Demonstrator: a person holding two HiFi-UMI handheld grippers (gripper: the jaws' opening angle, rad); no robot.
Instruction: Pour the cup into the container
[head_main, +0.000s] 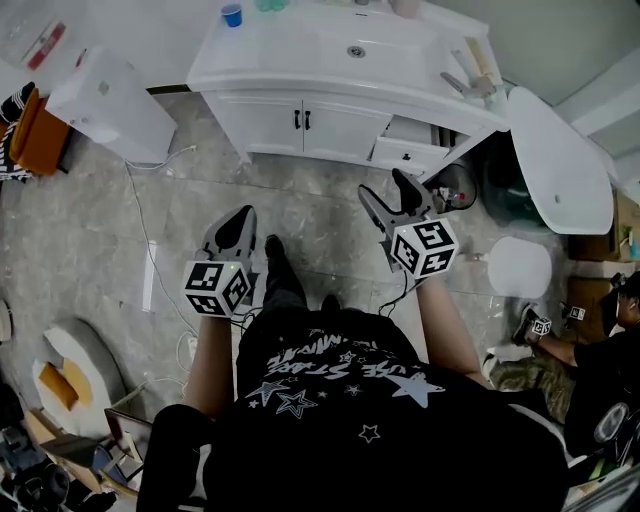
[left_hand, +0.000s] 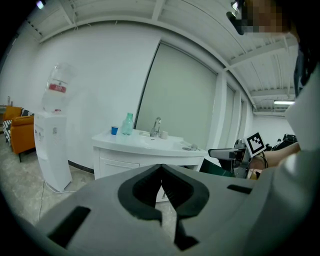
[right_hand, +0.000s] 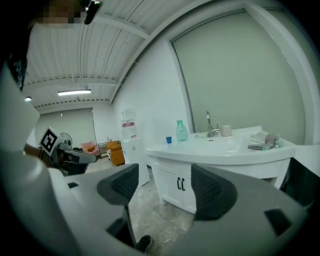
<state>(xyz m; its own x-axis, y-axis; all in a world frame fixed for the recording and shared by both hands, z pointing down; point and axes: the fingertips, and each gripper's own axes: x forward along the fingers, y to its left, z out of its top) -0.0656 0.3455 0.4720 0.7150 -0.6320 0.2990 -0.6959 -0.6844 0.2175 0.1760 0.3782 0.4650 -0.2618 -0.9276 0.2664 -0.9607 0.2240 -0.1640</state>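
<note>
While the person stands on the grey stone-tiled floor (head_main: 310, 205) facing a white cabinet table with a sunken basin (head_main: 300, 55), both tools are held out in front at about waist height, well apart from that table. The left gripper (head_main: 238, 222) has its dark jaws pressed together at the tips, and the left gripper view shows nothing caught between them (left_hand: 161, 167). The right gripper (head_main: 388, 192) has its jaws spread wide, and the right gripper view shows only floor and cabinet doors through the gap (right_hand: 165, 182), so it carries nothing. The small blue plastic cup (head_main: 232, 14) stands upright on the far left corner of the table top, near the wall, untouched by either tool; it shows in the left gripper view (left_hand: 114, 130) and the right gripper view (right_hand: 169, 139) as well. Just beside it, toward the basin, stands a pale green translucent bottle-shaped container (right_hand: 181, 130), also upright (left_hand: 128, 124). A chrome tap (right_hand: 210, 122) rises behind the basin, with a small white mug (right_hand: 226, 130) next to it. To the left of the table a white water dispenser with an upturned bottle (left_hand: 50, 150) stands against the wall.
</note>
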